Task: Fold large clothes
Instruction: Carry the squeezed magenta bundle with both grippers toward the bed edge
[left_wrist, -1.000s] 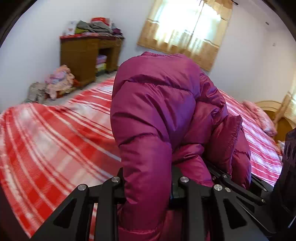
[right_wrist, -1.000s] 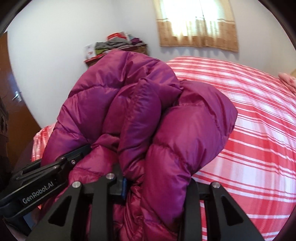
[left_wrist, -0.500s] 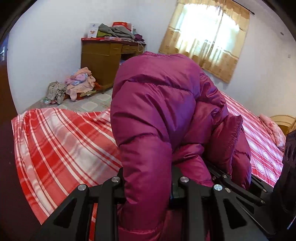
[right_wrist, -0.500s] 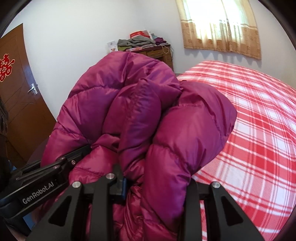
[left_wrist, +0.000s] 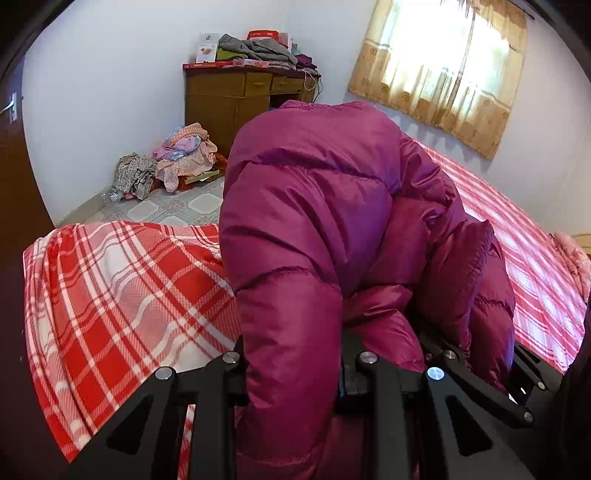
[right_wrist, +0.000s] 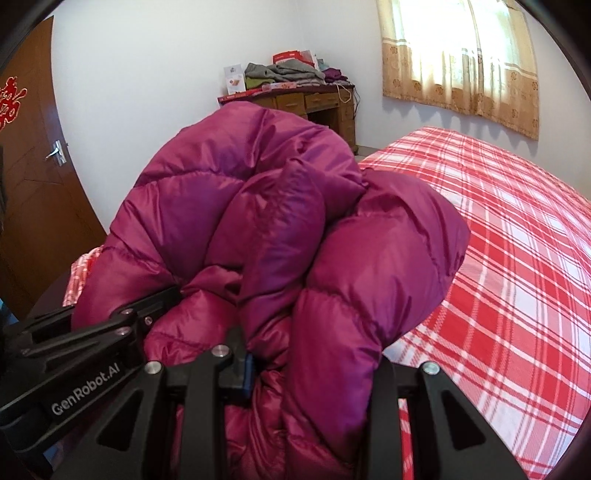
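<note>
Carrying the magenta puffer jacket (left_wrist: 317, 206) as one folded bundle above the red plaid bedspread (left_wrist: 122, 288), near the bed's corner. Left gripper (left_wrist: 293, 365) pinching a thick padded fold, jaws pressed into the fabric; right gripper (right_wrist: 310, 373) clamped on the neighbouring fold of the same bundle, just beside the left. Probably the set-down stage of the fold, or a shift to a fresh spot on the bed. Next move likely: lowering both tools together, keeping the layers stacked, letting go only once the bundle rests flat on the bedspread. Fingertips buried in padding on both sides, so exact pad contact hard to make out. Underside of the jacket hidden; sleeves, zipper and hem not distinguishable. Wooden desk (left_wrist: 236, 99) with piled clothes beyond, partly blocked by the jacket.
</note>
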